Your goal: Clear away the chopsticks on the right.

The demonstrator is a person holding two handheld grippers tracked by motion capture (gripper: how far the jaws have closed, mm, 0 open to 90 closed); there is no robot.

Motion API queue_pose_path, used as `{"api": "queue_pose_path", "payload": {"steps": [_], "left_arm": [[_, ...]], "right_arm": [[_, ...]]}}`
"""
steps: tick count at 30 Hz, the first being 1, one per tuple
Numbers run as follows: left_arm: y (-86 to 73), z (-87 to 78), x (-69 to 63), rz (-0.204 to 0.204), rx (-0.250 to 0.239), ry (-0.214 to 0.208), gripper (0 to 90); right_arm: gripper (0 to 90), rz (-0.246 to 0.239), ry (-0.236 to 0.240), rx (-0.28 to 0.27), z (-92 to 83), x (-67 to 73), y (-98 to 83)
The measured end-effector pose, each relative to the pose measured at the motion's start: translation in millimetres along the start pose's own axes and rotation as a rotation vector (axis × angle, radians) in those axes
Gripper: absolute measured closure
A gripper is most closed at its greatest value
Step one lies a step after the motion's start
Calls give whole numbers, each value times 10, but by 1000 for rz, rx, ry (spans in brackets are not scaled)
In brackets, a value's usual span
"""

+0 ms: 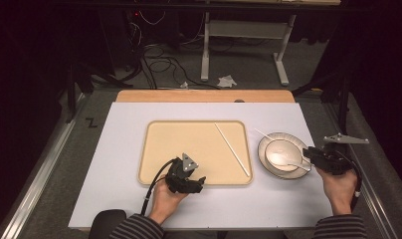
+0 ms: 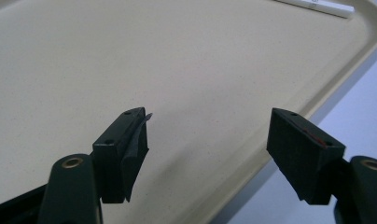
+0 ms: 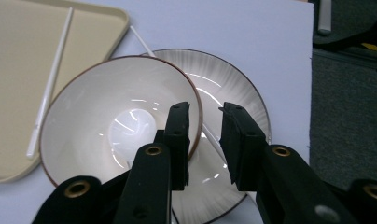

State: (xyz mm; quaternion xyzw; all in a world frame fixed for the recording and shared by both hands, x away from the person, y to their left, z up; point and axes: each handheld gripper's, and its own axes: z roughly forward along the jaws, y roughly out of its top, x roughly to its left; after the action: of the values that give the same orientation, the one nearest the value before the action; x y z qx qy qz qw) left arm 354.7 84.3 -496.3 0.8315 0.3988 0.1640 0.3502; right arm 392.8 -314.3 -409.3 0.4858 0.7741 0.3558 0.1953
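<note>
— Logging layout, largest first: white table sheet (image 1: 124, 199), wide beige plastic tray (image 1: 144, 149) at centre, round white ribbed plate with a dark rim (image 1: 262, 154) just right of it. Where is the work?

— On the plate. The shallow white bowl with a brown rim (image 1: 283, 152) sits on it, and the right gripper (image 1: 308, 155) comes at the bowl from the right side of the table. The bowl lies directly ahead of its jaws, toward the tray.

— Jaw state, right?

— The right gripper view shows the right gripper (image 3: 205, 109) parted by a narrow gap, astride the bowl's near rim: one jaw over the inside of the bowl (image 3: 107, 107), the other outside over the plate (image 3: 242, 93). A sliver of plate shows between them, so not clamped yet. Judgement: closing across the rim is what the next move turns on.

— Left side?

— The left gripper (image 1: 201, 180) hovers over the tray's near edge, well apart from the bowl, so the right is clearly nearer. The left gripper view has the left gripper (image 2: 210, 116) spread wide with nothing between its jaws, bare tray beneath.

— Smaller items?

— A long thin white stick (image 1: 232, 143) lies diagonally on the tray's right part. The high view gives the spacing between tray and plate; the right gripper view alone resolves the rim between the jaws.
</note>
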Motion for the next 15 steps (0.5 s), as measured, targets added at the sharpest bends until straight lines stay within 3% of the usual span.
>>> {"api": "queue_pose_path", "payload": {"steps": [15], "left_arm": [[15,19,-25,9,1,-1,292]], "right_arm": [[738,54,-119,19,-68,-331,-157]]}}
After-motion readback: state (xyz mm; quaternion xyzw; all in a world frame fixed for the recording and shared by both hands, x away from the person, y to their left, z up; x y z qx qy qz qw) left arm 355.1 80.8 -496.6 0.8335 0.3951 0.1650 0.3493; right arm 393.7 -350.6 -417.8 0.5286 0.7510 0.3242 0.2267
